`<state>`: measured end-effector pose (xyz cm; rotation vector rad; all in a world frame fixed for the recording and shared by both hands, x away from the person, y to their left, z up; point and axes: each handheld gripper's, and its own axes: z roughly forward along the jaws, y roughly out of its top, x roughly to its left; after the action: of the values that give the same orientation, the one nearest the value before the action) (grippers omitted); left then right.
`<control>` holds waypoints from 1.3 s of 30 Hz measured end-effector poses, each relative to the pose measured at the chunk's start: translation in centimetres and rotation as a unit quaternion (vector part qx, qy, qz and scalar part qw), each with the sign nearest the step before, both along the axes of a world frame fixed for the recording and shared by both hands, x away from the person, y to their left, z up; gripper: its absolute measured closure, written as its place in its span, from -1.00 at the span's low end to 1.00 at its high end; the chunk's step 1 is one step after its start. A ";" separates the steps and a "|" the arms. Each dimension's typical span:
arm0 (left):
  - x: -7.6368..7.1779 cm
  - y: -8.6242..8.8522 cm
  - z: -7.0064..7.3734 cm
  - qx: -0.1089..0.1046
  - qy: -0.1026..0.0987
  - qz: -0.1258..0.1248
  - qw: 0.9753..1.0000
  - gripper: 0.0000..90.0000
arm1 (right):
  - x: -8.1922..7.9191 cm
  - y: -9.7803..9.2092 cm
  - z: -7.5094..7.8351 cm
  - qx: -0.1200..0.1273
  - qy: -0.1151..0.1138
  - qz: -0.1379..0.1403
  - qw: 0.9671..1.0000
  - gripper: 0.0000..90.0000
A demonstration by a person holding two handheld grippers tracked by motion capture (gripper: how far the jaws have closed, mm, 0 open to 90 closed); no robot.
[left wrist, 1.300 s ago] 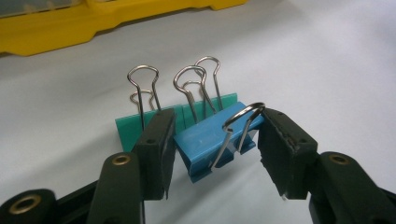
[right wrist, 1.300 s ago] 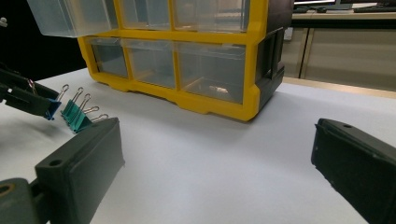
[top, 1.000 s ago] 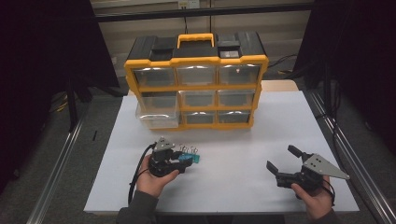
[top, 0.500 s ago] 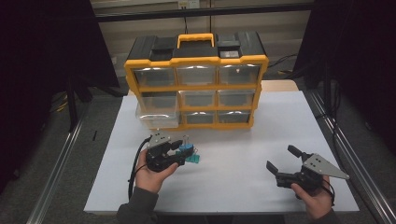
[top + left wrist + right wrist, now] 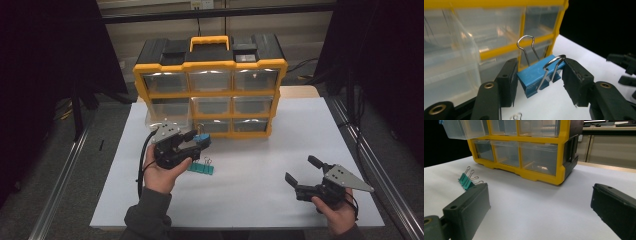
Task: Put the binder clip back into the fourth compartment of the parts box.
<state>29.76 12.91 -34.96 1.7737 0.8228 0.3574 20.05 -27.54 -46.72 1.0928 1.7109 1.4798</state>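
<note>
My left gripper is raised off the table, shut on a blue binder clip just in front of the yellow organizer. In the left gripper view the blue binder clip sits between the two black jaws with its wire handles up. Close ahead on the left is the clear pulled-out drawer. A small bunch of green binder clips lies on the white table below the left gripper. My right gripper rests open near the front right with nothing between its fingers.
The organizer has rows of clear drawers; its middle-left drawer is pulled out. The white table is bare between the two hands. In the right gripper view the green binder clips lie at the left, before the organizer.
My left gripper has lifted the blue binder clip off the table and carried it away from the green clips, toward the organizer. The right gripper has stayed put.
</note>
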 end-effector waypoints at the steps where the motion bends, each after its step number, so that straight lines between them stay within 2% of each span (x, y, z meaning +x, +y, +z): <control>1: 0.1 0.0 0.3 0.000 -0.001 0.003 1.000 0.06 | 0.0 0.0 0.0 0.000 0.000 0.000 1.000 -0.96; 11: 1.6 1.4 3.6 -0.007 -0.020 0.035 0.999 0.06 | 0.0 0.0 0.0 0.000 -0.002 -0.001 1.000 -0.96; 13: 1.9 1.7 4.1 -0.016 -0.021 0.045 0.999 0.06 | 0.0 0.0 0.0 0.000 0.000 -0.001 1.000 -0.96; 16: 2.5 2.6 4.6 -0.012 -0.023 0.065 0.998 0.06 | 0.0 0.0 0.0 0.001 0.000 -0.001 1.000 -0.96; 22: 3.6 4.3 4.6 -0.011 -0.027 0.088 0.996 0.06 | 0.0 0.0 0.0 0.000 -0.001 0.000 1.000 -0.96; 25: 4.1 4.9 4.5 -0.002 -0.031 0.106 0.994 0.06 | 0.0 0.0 0.0 0.002 -0.002 -0.001 1.000 -0.96; 26: 4.2 5.0 4.3 -0.013 -0.030 0.111 0.993 0.06 | 0.0 0.0 0.0 0.002 -0.002 -0.001 1.000 -0.96; 30: 4.9 5.6 3.8 -0.013 -0.035 0.125 0.991 0.06 | 0.1 0.0 0.0 0.002 -0.002 0.000 1.000 -0.96; 36: 5.2 5.7 3.1 0.004 -0.033 0.139 0.990 0.06 | 0.0 0.0 0.0 0.003 -0.001 0.000 1.000 -0.96; 39: 5.4 5.8 2.8 0.006 -0.035 0.136 0.990 0.04 | 0.0 0.0 0.0 0.003 -0.001 0.000 1.000 -0.96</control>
<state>35.18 18.73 -32.14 1.6528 1.0160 0.6010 20.10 -27.57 -46.75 1.0936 1.7062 1.4876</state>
